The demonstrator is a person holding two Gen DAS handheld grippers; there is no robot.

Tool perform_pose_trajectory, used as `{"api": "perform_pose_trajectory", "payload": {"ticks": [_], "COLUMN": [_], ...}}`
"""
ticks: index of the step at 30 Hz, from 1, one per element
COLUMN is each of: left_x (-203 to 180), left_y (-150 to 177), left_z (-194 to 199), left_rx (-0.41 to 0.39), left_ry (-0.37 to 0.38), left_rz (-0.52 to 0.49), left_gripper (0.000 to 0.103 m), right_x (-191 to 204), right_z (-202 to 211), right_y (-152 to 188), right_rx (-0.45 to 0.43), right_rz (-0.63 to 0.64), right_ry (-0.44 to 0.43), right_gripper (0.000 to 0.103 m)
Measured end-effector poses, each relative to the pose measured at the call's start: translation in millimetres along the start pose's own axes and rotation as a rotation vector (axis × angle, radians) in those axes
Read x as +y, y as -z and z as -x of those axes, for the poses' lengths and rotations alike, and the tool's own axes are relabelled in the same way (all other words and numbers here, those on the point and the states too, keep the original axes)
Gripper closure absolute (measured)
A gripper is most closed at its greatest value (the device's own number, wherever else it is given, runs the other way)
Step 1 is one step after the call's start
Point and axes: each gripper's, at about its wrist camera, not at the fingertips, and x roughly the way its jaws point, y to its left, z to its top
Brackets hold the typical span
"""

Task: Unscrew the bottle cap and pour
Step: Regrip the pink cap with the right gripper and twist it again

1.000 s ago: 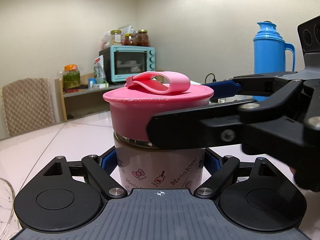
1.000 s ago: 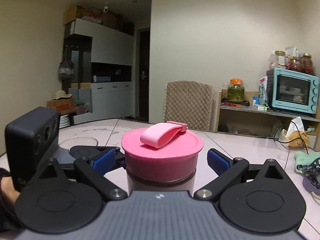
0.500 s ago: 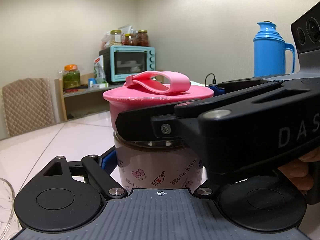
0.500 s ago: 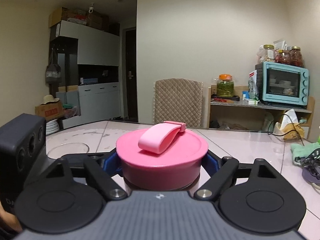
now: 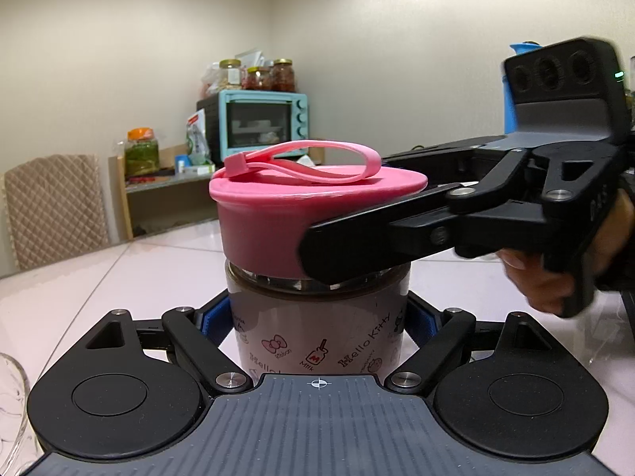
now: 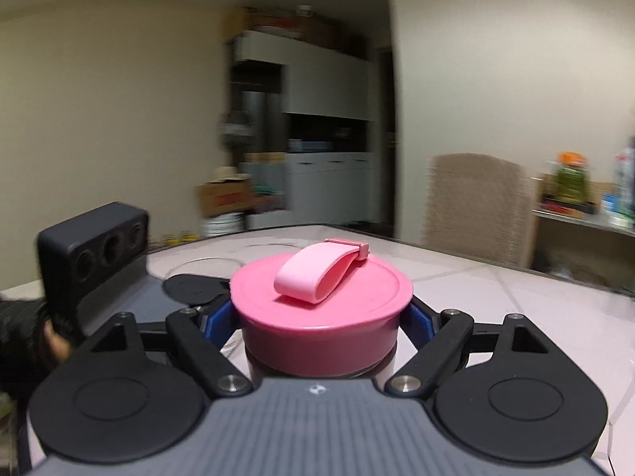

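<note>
Left gripper (image 5: 317,319) jaws are clamping the printed glass bottle (image 5: 317,329) standing on the pale tiled surface (image 5: 119,277). Right gripper (image 6: 321,317) jaws are squeezing its round pink plastic cap (image 6: 321,317).

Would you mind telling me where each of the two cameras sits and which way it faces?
Left wrist: on the left claw, looking level along its fingers at the bottle it clamps; the right claw and a hand enter from the right.
Right wrist: on the right claw, facing the pink cap it grips, cabinets beyond; the left claw's camera block shows at left.
Shared: cap, bottle, table, quilted chair.
</note>
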Motion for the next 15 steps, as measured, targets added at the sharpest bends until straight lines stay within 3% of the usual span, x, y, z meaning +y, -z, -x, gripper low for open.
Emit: {"api": "perform_pose_trajectory", "payload": {"ticks": [4, 8, 15], "left_x": [-0.4, -2.0, -2.1], "left_y": [0.6, 0.8, 0.9], "left_z": [0.3, 0.0, -0.4], "left_rx": [0.000, 0.000, 0.000], "left_ry": [0.000, 0.000, 0.001], "left_rz": [0.000, 0.000, 0.000], "left_gripper": [0.013, 0.013, 0.013], "right_x": [-1.1, 19.4, 55.5], "right_z": [-0.8, 0.5, 8.9], "right_y": [-6.3, -6.0, -8.5], "right_rx": [0.018, 0.022, -0.014], "right_rz": [0.003, 0.018, -0.061], "right_ry": [-0.017, 0.084, 0.291], "right_gripper": [0.018, 0.006, 0.006]}}
